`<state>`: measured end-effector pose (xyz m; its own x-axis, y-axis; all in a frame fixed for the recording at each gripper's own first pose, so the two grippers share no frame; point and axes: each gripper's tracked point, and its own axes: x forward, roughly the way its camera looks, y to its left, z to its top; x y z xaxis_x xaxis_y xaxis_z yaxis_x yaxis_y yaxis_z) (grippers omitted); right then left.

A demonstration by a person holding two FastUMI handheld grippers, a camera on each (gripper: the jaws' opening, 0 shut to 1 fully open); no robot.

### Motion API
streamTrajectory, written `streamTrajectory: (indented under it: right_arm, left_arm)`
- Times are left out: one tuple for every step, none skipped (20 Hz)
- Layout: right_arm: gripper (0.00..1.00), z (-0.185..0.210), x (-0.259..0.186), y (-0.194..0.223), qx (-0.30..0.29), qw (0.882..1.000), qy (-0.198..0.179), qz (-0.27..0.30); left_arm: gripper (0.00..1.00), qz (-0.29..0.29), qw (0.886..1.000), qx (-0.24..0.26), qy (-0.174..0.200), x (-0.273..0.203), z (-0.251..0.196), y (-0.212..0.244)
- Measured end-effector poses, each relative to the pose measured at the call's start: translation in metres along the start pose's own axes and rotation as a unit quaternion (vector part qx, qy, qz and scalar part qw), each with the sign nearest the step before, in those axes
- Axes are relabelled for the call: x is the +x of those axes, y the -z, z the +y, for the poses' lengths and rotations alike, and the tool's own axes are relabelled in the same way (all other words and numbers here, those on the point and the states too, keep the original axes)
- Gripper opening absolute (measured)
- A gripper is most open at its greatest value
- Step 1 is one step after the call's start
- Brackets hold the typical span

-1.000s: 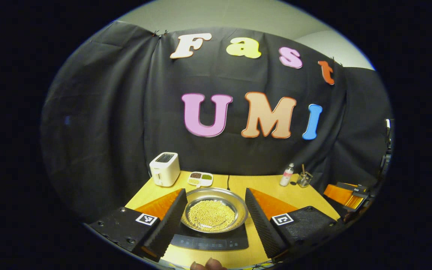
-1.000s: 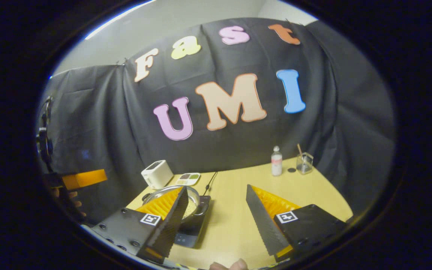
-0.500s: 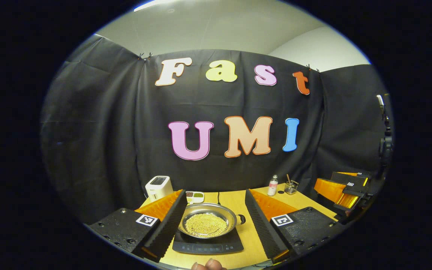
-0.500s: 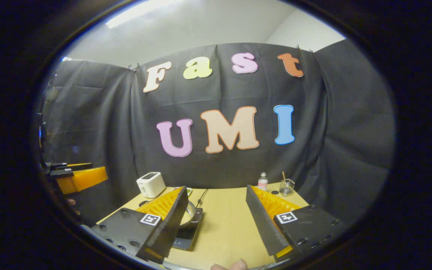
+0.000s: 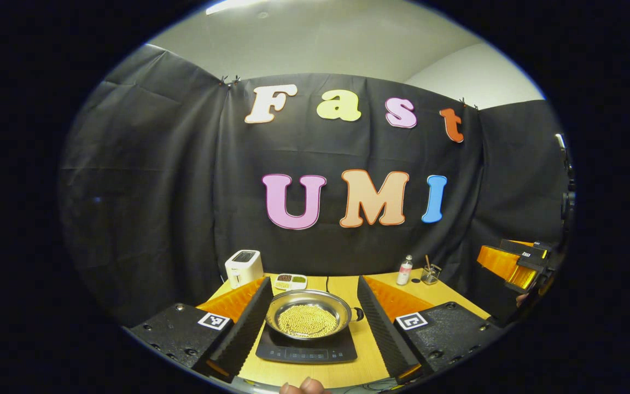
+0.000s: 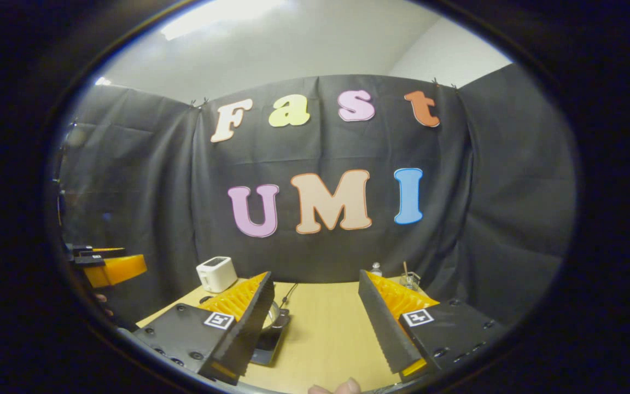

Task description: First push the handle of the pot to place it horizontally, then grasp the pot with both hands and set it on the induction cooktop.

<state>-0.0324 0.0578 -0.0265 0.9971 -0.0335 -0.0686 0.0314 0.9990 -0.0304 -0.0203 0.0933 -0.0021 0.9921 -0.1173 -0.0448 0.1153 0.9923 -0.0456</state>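
Partly, the right gripper [image 6: 315, 323] hides the pot [image 6: 273, 314]

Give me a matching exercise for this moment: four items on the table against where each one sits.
Things:
1. Round steel pot holding yellow beads
2. White toaster
3. Small clear bottle
4. White divided dish

Places:
A. Back left corner of the yellow table
B. On the black induction cooktop
C. Just right of the toaster
D. Back right, beside a glass cup

Pairs: 1-B, 2-A, 3-D, 4-C
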Motion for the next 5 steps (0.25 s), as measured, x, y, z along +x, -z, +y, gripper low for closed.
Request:
streamTrajectory:
  right_arm:
    - [0.91,-0.008,0.000,-0.003,-0.003,1.000,-0.002,-0.003]
    - [0.91,-0.017,-0.001,-0.005,-0.005,1.000,-0.002,-0.005]
    - [0.95,-0.025,-0.002,-0.006,-0.006,1.000,-0.003,-0.006]
    - [0.91,-0.031,-0.003,-0.007,-0.005,1.000,-0.006,-0.005]
    - [0.91,-0.038,-0.002,-0.008,-0.004,1.000,-0.008,-0.007]
  left_arm:
    - [0.92,-0.008,1.000,-0.004,0.007,0.001,-0.014,-0.006]
    - [0.92,-0.011,1.000,-0.009,0.013,0.004,-0.028,-0.010]
    - [0.92,-0.015,1.000,-0.013,0.013,0.006,-0.037,-0.012]
    - [0.92,-0.018,1.000,-0.015,0.012,0.007,-0.045,-0.017]
    - [0.92,-0.021,1.000,-0.015,0.010,0.010,-0.053,-0.020]
